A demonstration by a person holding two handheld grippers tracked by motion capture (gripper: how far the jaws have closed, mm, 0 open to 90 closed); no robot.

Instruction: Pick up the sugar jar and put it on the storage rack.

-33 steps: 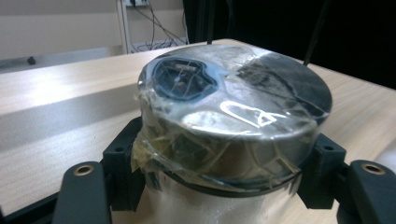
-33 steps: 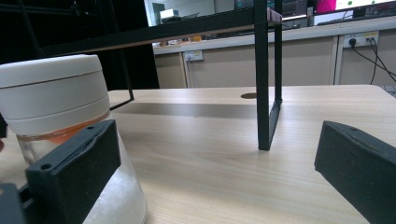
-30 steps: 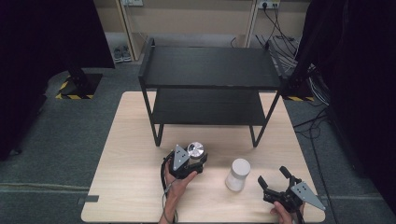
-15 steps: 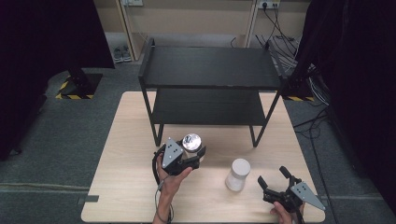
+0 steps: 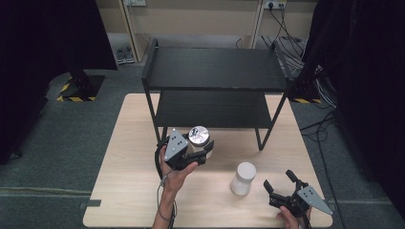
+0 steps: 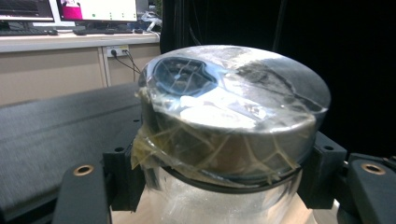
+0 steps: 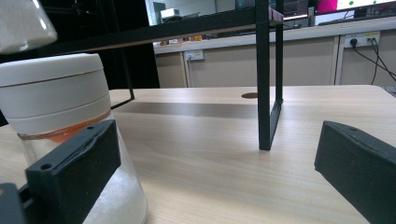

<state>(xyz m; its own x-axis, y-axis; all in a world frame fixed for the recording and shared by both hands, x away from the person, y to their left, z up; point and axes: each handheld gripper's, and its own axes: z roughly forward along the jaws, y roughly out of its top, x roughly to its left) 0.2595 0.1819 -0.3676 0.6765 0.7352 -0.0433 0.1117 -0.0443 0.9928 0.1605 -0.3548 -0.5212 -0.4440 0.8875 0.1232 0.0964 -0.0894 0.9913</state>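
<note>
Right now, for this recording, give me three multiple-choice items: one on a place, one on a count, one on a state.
1. Where does the white-lidded jar stand?
A. on the table, in front of the shelf unit
B. on the top shelf
C. on the floor

2. How many shelves does the black shelf unit have?
A. one
B. two
C. four

3. What is the left claw doing?
A. lying open on the table
B. shut on the silver-lidded jar
C. gripping the shelf leg

Answers:
1 A: the high view shows it on the wooden table, beside the open right claw.
2 B: an upper and a lower board are visible.
3 B: the left gripper view shows both jaws pressed against the silver-lidded jar below its lid.
</note>
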